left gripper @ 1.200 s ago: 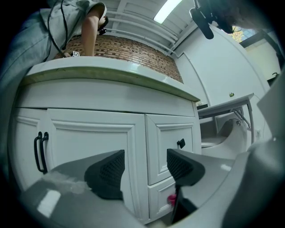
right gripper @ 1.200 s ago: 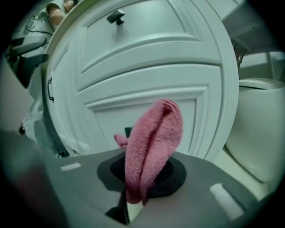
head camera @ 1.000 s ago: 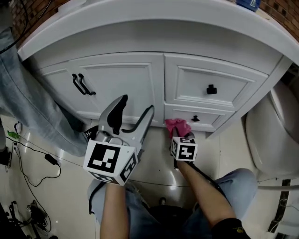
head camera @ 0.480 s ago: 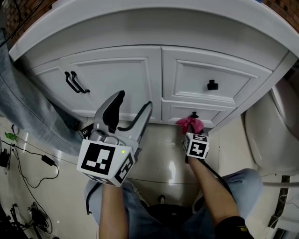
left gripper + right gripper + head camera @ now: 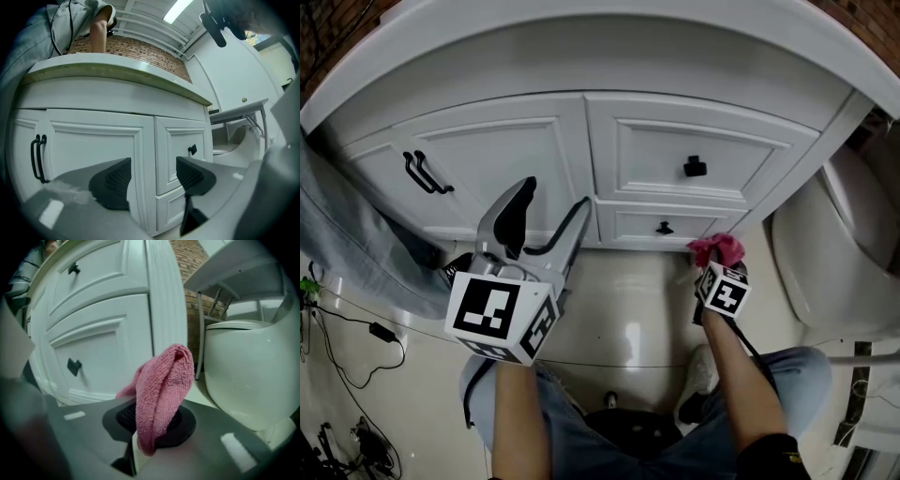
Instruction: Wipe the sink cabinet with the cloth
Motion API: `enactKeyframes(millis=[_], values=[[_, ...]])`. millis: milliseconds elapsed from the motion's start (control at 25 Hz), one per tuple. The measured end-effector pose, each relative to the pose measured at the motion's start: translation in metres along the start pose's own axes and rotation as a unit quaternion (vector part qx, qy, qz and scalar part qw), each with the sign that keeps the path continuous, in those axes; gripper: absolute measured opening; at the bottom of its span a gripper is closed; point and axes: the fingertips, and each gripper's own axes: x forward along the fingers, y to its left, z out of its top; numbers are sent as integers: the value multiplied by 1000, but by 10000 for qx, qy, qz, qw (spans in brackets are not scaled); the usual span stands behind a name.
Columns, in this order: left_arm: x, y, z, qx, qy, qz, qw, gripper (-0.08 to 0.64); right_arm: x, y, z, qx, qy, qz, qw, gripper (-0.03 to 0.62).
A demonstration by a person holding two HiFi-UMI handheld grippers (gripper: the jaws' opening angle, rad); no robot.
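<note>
The person's bare forearms (image 5: 521, 417) lead to two grey plastic claws, each carrying a cube of black-and-white square markers. The left claw (image 5: 551, 204) is released, its ribbed black pads (image 5: 112, 180) apart with nothing between them, facing the panelled door. The right claw (image 5: 719, 262) is clenched on a fuzzy pink cloth (image 5: 164, 383), bunched into a folded lump by the lower right corner post of the white sink cabinet (image 5: 516, 155); contact cannot be told. A small black knob (image 5: 664, 228) sits near. The glossy pale floor (image 5: 628, 323) spreads below, a smooth rounded toilet (image 5: 248, 366) stands to the right, and the curved pale worktop (image 5: 609, 47) overhangs beyond
</note>
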Motion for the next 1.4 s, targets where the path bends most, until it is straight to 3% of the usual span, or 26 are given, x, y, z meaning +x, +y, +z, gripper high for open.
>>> enactKeyframes(millis=[80,160,320,400,440,560,680,760,920,1000,1160,1240,1400], values=[[0,1,-3,41,55,17,10000,311,2,37,-9,-357,110,526,9979,60],[1,1,-6,52,72,5,10000,311,5,92,-22,-679,237,1297,9889,60],[4,-11,-14,-81,141,-156,9997,311,-2,210,-43,-1525,264,2784,9479,58],[-1,-16,-17,-51,225,-148,9996,311,-5,253,-50,-1801,235,3120,9325,60],[-4,-17,-17,3,260,-100,9996,311,-5,268,-52,-1814,242,3178,9303,60],[-10,-20,-13,105,215,-27,9997,311,1,286,-54,-1732,305,3033,9365,60],[-13,-18,-15,242,299,-68,9992,311,11,269,-57,-1920,393,2609,9453,58],[-14,-17,-19,325,378,-97,9987,311,22,233,-57,-1981,465,2233,9533,58],[-12,-20,-19,363,378,-169,9985,313,36,135,-59,-1222,824,1464,9782,58],[-8,-22,-17,330,344,-201,9987,314,37,86,-52,-985,774,989,9872,58],[1,-31,-14,226,282,-276,9990,319,35,-1,-46,-531,828,115,9951,58],[5,-37,-13,228,287,-345,9987,321,33,-15,-45,-342,821,45,9960,58],[4,-40,-10,100,286,-323,9990,321,18,13,-26,-434,491,349,9972,58]])
